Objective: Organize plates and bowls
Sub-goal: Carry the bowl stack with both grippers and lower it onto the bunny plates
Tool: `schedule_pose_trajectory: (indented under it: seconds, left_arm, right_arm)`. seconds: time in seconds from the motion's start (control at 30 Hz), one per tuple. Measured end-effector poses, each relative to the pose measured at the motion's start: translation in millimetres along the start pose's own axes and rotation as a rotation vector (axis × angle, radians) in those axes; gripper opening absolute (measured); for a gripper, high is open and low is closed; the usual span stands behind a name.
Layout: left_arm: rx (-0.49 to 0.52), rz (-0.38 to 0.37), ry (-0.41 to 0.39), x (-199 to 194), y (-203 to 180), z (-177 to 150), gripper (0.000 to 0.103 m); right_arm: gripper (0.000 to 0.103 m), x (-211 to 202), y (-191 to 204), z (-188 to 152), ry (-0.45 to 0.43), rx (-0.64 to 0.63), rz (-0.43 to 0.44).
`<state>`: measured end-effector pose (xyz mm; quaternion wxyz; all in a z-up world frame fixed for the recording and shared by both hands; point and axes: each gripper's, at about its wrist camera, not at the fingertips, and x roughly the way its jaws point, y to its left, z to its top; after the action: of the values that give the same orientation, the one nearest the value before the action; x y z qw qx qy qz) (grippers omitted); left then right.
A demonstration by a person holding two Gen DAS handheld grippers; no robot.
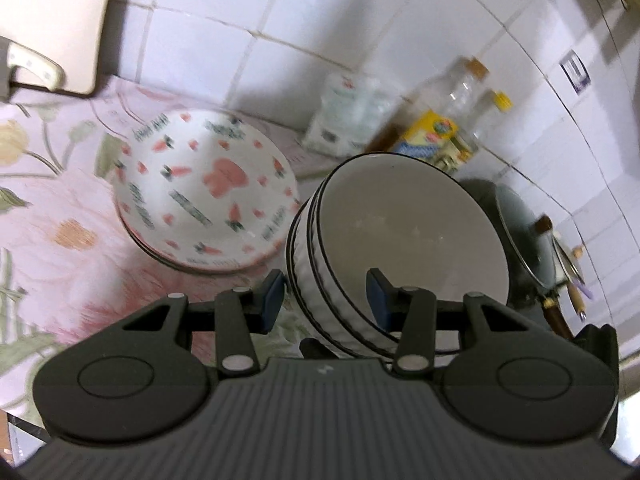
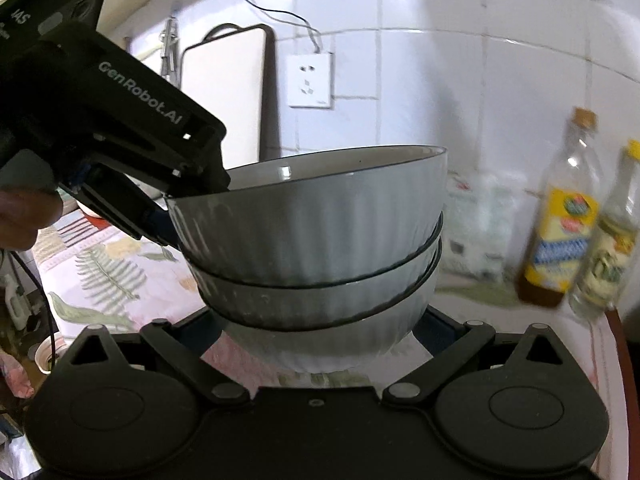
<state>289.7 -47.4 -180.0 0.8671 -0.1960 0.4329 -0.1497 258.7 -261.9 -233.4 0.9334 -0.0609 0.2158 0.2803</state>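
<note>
Jaws of both grippers around stacked ribbed bowls (image 2: pixel 316 240), topmost empty.

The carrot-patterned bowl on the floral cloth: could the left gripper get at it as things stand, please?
Probably not yet. The left gripper is shut on the rim of the stack of ribbed bowls, which the right gripper also supports. The carrot-patterned bowl itself sits uncovered, beside the stack.

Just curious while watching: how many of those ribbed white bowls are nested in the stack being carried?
3, by the rims in the right wrist view: top bowl, middle bowl and bottom bowl, nested and held by the left gripper and right gripper. Another could hide inside.
</note>
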Motion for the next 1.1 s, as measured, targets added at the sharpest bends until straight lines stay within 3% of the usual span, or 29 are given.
schedule_pose_trajectory:
  seconds: [0.4, 0.73, 1.1]
  left_arm:
    - [-0.065, 0.099, -0.038, 7, 46, 48, 0.043]
    - [-0.103, 0.175, -0.011, 60, 84, 66, 0.043]
    - [-0.125, 0.194, 0.0, 84, 98, 68, 0.043]
  right_arm:
    - [0.102, 75, 8, 37, -0.004, -0.076, 0.096]
    - [0.102, 139, 8, 23, 0.068, -0.078, 0.143]
    - [0.102, 164, 0, 19, 0.133, -0.051, 0.17]
